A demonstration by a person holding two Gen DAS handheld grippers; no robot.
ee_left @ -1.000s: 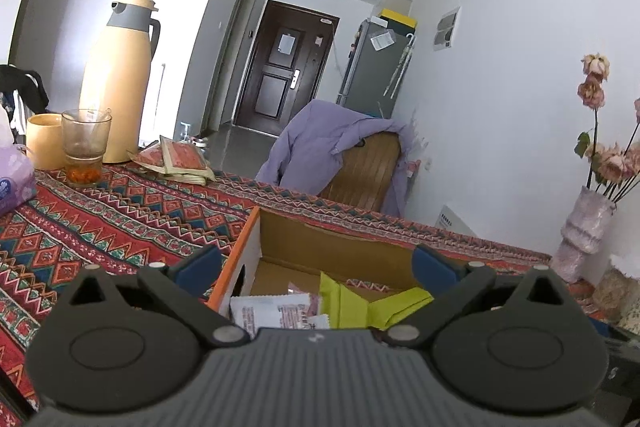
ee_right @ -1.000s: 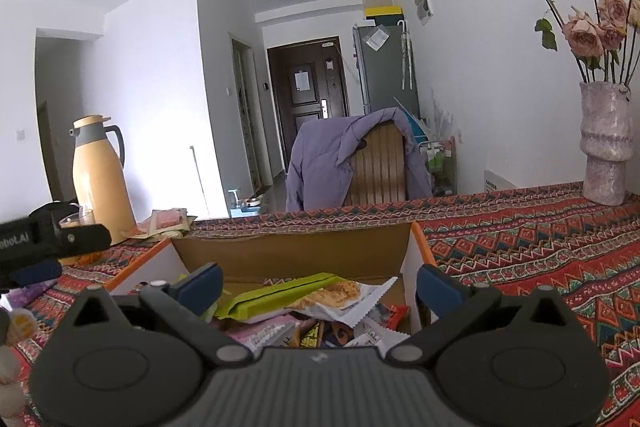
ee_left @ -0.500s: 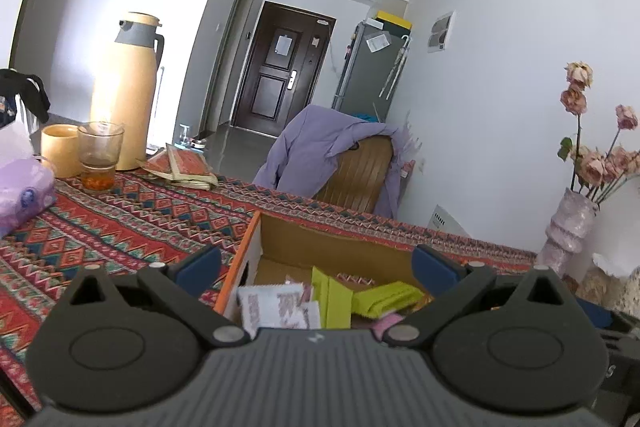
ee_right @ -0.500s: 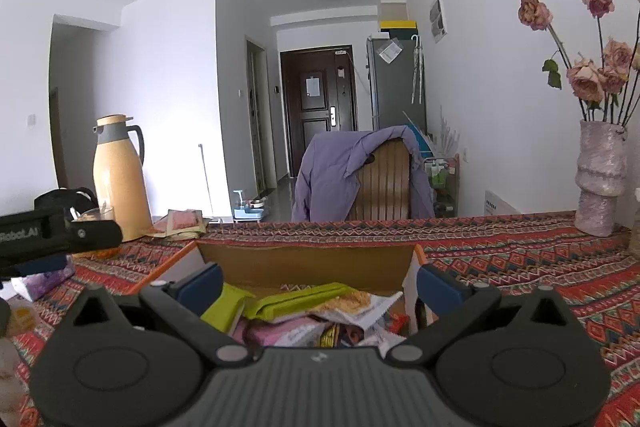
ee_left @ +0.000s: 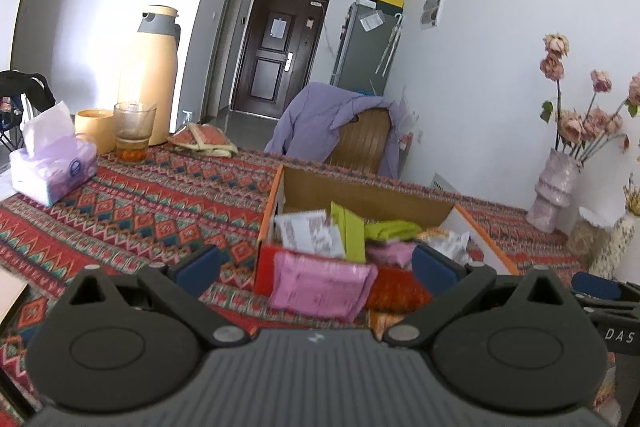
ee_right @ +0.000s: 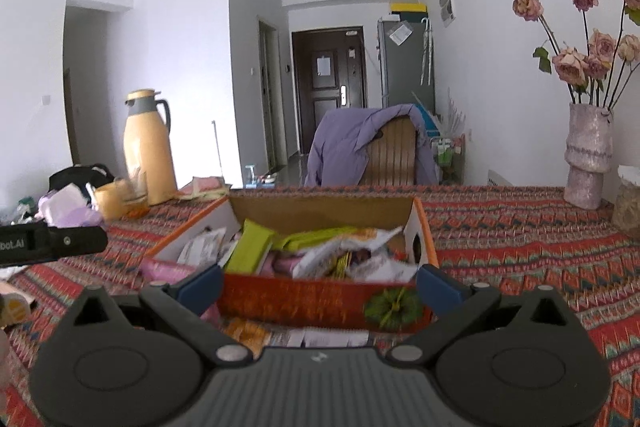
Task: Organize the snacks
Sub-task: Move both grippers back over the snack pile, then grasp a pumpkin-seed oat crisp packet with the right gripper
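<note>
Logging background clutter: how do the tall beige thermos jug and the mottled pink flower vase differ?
The tall beige thermos jug is smooth, lidded, with a handle; the mottled pink flower vase is rough, open-topped and holds dried roses. The jug stands far left, the vase far right. Both stand upright on the patterned tablecloth.

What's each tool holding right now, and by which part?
Nothing. The left tool and right tool are both open, with no packet between the fingers; the snack packets sit in or against the cardboard box ahead of them.
</note>
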